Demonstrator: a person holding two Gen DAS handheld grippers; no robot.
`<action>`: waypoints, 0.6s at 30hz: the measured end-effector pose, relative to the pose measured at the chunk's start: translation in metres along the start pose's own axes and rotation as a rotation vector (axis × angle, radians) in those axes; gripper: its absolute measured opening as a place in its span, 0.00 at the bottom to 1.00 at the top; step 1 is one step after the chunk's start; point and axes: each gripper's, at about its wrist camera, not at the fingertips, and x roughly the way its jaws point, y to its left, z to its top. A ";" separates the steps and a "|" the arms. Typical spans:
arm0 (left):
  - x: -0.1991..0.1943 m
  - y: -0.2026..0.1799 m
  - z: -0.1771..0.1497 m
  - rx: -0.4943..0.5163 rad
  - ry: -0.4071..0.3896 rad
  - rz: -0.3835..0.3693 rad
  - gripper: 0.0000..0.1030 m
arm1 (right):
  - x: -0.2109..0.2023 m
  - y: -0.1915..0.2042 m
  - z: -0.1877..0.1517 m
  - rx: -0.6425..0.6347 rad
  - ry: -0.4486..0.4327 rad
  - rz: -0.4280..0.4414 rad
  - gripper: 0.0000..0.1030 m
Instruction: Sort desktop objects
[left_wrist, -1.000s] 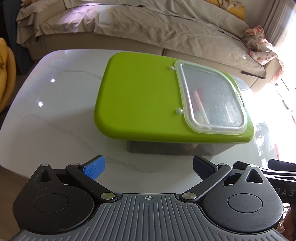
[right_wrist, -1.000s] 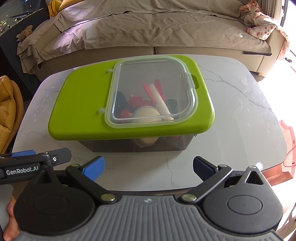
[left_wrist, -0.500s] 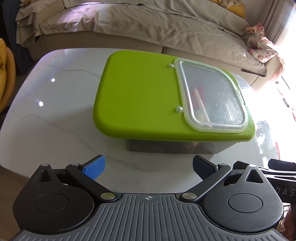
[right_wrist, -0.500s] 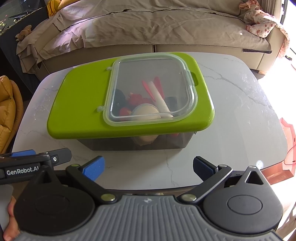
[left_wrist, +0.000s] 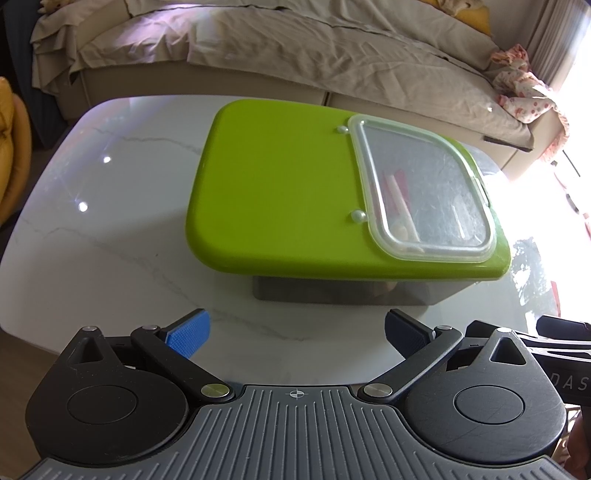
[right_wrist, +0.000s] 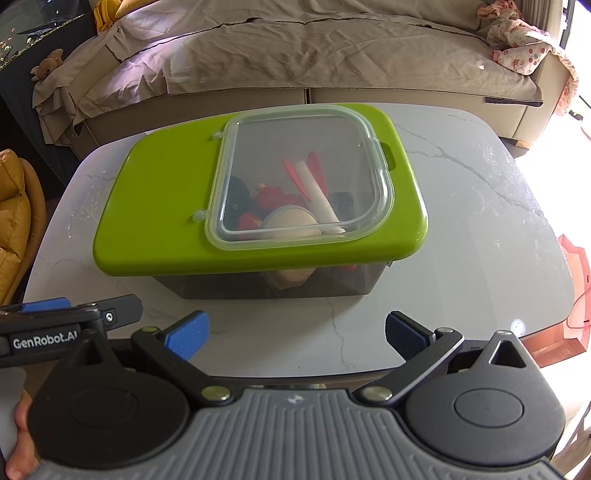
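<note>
On the white marbled worktop sits a smoky translucent storage box, long axis running left to right, capped by a glossy lime-green lid with rounded corners. Its clear hinged window shows red pieces, a pale round object and a white stick inside. Both the left tool and right tool hover near the front edge, blue ribbed pads spread wide, gripping nothing.

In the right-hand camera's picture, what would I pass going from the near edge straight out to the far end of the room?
Right hand-held gripper → white marble table → smoky storage box → its green lid → clear hatch → sofa draped in beige cloth.
</note>
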 end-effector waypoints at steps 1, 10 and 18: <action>0.000 0.000 0.000 0.000 0.001 0.000 1.00 | 0.000 0.000 0.000 0.000 0.001 0.000 1.00; 0.001 0.000 0.000 -0.001 0.002 0.002 1.00 | 0.001 0.001 0.000 -0.002 0.002 -0.002 1.00; 0.003 0.001 0.001 0.000 0.004 0.006 1.00 | 0.001 0.002 0.000 -0.004 0.004 -0.003 1.00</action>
